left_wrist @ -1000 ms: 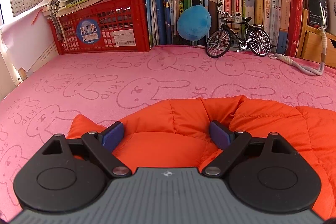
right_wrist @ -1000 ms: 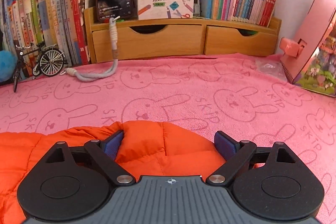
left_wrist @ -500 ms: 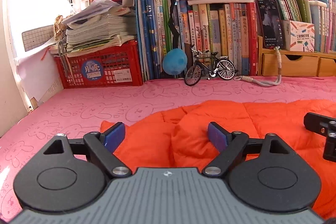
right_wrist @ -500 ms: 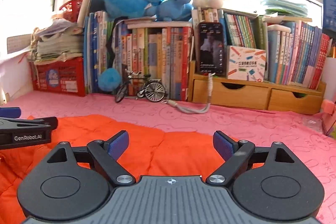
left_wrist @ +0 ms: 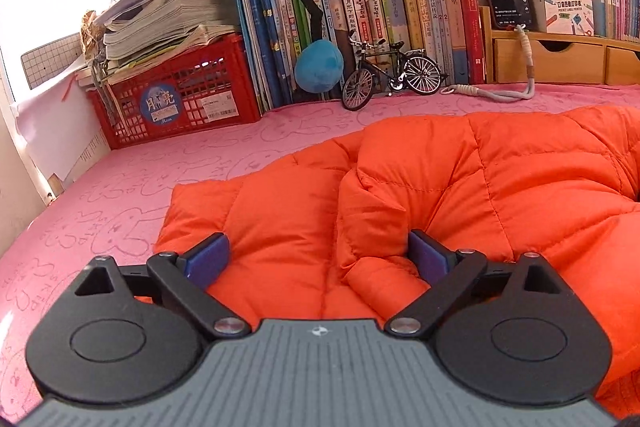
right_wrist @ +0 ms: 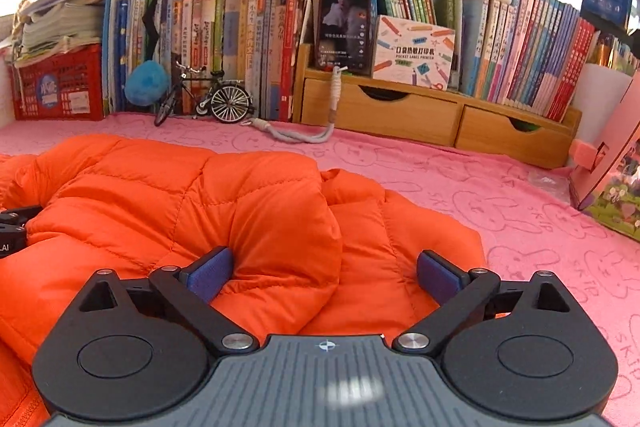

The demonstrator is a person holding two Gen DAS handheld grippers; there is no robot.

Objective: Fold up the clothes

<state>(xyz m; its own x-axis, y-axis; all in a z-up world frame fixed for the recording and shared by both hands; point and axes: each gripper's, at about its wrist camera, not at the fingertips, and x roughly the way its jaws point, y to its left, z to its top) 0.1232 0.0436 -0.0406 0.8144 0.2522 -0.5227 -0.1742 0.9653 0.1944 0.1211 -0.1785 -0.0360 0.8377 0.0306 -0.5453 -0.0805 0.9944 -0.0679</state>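
My left gripper (left_wrist: 318,259) has just widened its jaws; they stand apart over the orange quilted down jacket (left_wrist: 460,195), puffy and stitched in squares, lying rumpled on the pink bunny-print towel (left_wrist: 120,203). My right gripper (right_wrist: 324,275) likewise has just widened, gripping nothing.

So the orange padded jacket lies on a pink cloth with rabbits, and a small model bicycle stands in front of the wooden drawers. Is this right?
Not quite. The model bicycle stands in front of the books, left of the wooden drawers, as the right wrist view shows. The orange jacket does lie on the pink rabbit cloth.
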